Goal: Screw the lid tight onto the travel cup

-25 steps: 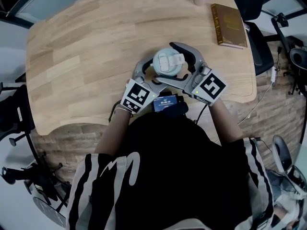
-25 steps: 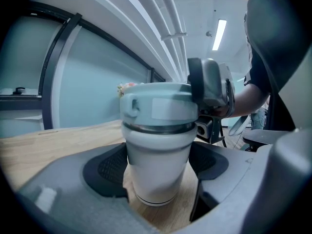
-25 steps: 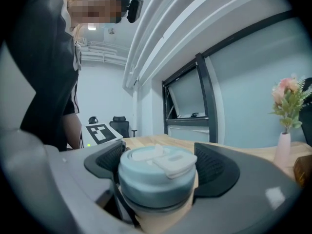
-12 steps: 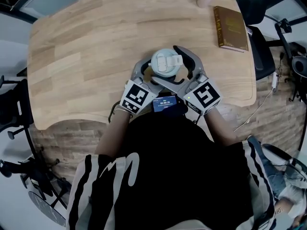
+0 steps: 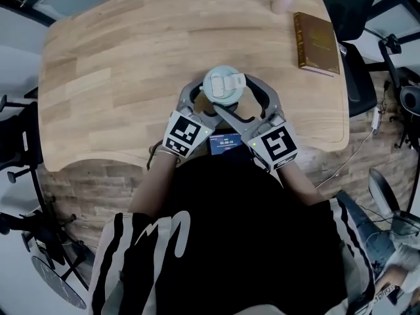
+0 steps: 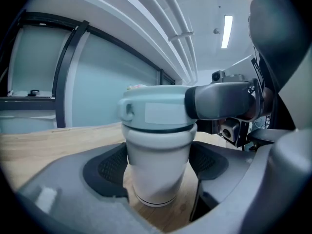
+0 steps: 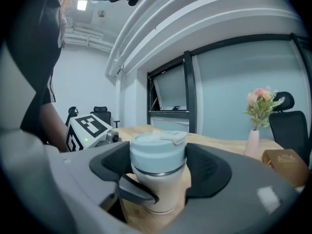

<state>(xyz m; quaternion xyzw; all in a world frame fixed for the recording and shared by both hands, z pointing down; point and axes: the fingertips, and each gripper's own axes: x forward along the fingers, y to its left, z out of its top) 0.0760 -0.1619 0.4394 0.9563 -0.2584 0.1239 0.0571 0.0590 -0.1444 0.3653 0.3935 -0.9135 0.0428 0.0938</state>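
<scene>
Body grip: left tool [image 6: 158,167], jaws clamped on travel cup [image 6: 157,184], pinning it upright on desk [image 5: 118,77] against twist. Lid grip: right tool [image 7: 158,165], jaws just been closing, pads now against lid [image 7: 157,152] sides, above left tool's jaws; judged ready for tightening turn.

Looks like an office to me. Big wooden table [image 5: 98,77] with rounded corners, black swivel chairs [image 7: 287,116] around it, glass partition walls [image 7: 243,91], strip lights [image 6: 227,30] overhead. Book [image 5: 317,35] and a little flower vase [image 7: 252,143] at the table's far right corner.
</scene>
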